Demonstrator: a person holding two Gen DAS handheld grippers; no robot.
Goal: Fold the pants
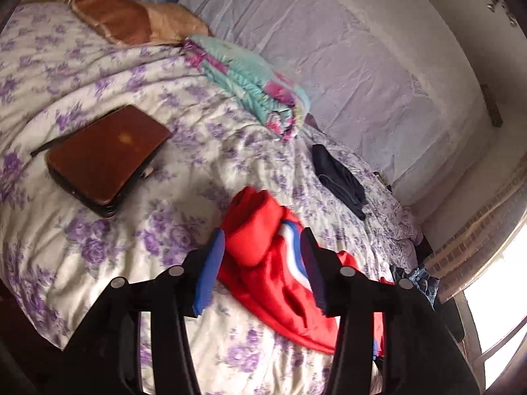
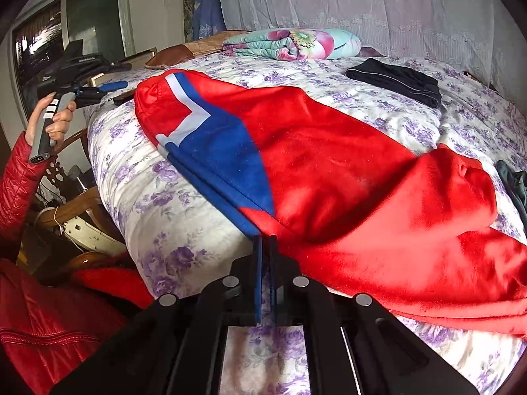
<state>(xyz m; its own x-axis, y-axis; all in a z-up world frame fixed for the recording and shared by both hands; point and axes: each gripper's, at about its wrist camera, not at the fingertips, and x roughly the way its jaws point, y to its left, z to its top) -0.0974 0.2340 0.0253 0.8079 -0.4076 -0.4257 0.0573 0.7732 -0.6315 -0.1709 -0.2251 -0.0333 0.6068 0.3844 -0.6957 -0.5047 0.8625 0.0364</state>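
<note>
Red pants [image 2: 329,171] lie on the bed [image 2: 138,204]; right gripper [image 2: 265,240] fingers clamped on their blue edge; left gripper [image 1: 263,260] fingers apart above them.

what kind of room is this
Most likely a bedroom in a home: the red pants lie on a bed with a purple-flowered cover, a folded floral quilt sits at its far side, and a window is nearby.

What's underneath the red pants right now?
The red pants lie on the floral bedspread, which shows all around them. Whether anything else sits beneath the fabric cannot be seen; it is covered.
</note>
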